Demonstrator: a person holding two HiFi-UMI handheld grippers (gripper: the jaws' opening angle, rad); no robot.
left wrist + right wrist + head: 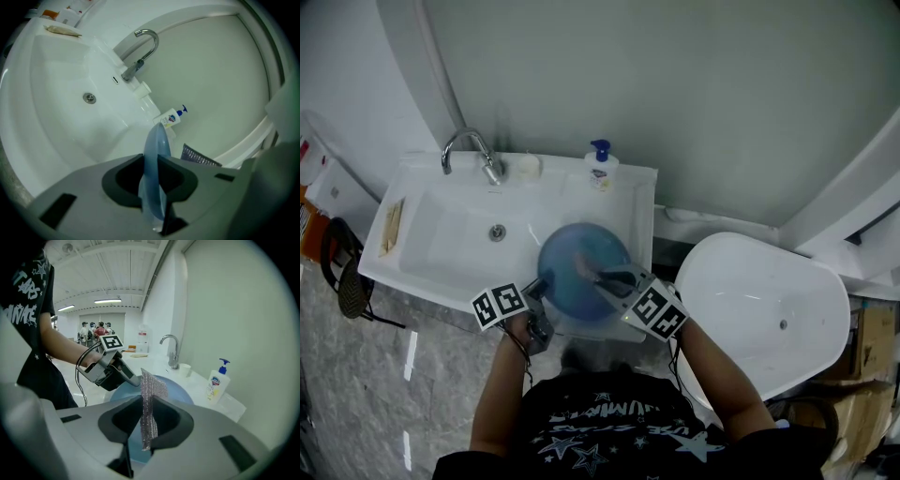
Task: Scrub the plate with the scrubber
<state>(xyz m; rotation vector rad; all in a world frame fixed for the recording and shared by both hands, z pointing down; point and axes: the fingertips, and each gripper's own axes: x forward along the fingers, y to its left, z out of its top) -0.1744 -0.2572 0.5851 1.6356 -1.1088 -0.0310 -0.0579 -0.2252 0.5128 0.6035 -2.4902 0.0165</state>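
A round blue plate (572, 281) is held over the right end of the white sink (441, 272). My left gripper (536, 298) is shut on its near left rim. In the left gripper view the plate (157, 150) runs edge-on between the jaws of the left gripper (152, 180). My right gripper (607, 279) reaches over the plate from the right, shut on a silvery mesh scrubber (584, 265). In the right gripper view the scrubber (151, 397) stands upright in the right gripper (147, 420), just above the plate (180, 392), with the left gripper (110, 369) beyond it.
A chrome faucet (469, 150), a small white cup (527, 166) and a soap pump bottle (601, 167) stand along the sink's back ledge. The drain (497, 232) sits mid-basin. A white oval basin (759, 309) is at the right. People stand far off in the right gripper view.
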